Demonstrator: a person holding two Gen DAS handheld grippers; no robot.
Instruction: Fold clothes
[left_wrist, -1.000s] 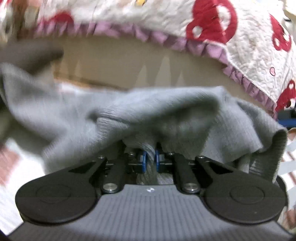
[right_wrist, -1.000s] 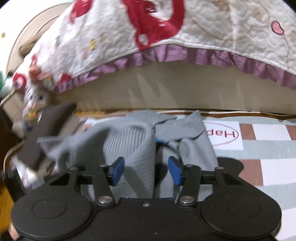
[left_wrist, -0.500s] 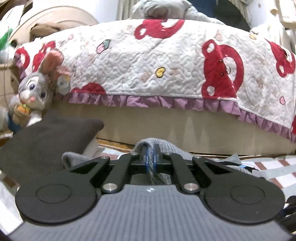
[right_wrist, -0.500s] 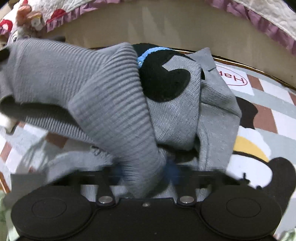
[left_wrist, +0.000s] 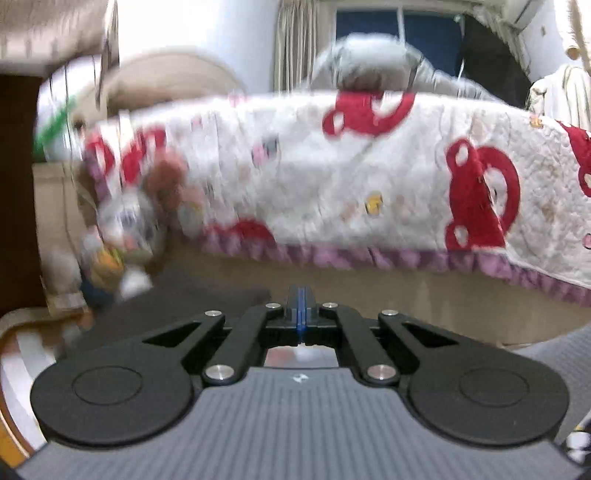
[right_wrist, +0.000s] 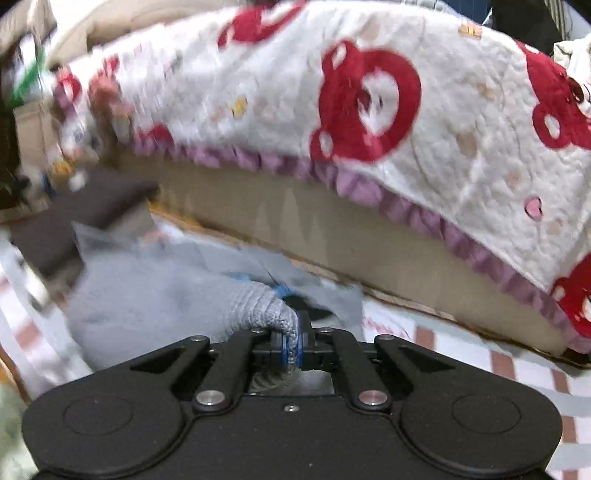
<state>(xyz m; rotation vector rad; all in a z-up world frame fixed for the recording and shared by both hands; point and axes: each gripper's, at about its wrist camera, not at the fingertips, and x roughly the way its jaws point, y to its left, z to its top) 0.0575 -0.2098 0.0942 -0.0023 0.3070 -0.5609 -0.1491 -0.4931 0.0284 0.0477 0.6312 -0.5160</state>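
in the left wrist view, far off to the left of the left gripper (left_wrist: 301, 308) and beyond its tips, a blurred plush toy (left_wrist: 125, 229) leans at the corner of the bed, with a dark brown cushion (left_wrist: 177, 310) lying just below it and reaching in toward the tongs. the left gripper's blue pads are pressed flat together with nothing showing between them, so these tongs are closed and empty. straight ahead and above the tips hangs a white quilted bedspread (left_wrist: 369, 177) with red bear shapes and a purple ruffled hem, over a tan bed base (left_wrist: 406, 295). at the far right edge, beside the gripper's body, a strip of grey fabric shows, too little to say what part it is. in the right wrist view, the same dark cushion (right_wrist: 74, 218) sits well to the left and ahead of the right gripper (right_wrist: 291, 343). nearer, just left of and in front of the tips, the grey knit sweater (right_wrist: 159, 295) lies bunched on a checked floor mat (right_wrist: 480, 369), a bit of blue trim and a black patch showing near its middle. the right gripper is clamped narrow on a ribbed fold of that sweater, the knit squeezed between the blue pads and draping away to the left. to the right of the tongs the mat is bare, and the bedspread (right_wrist: 369, 92) runs above it.
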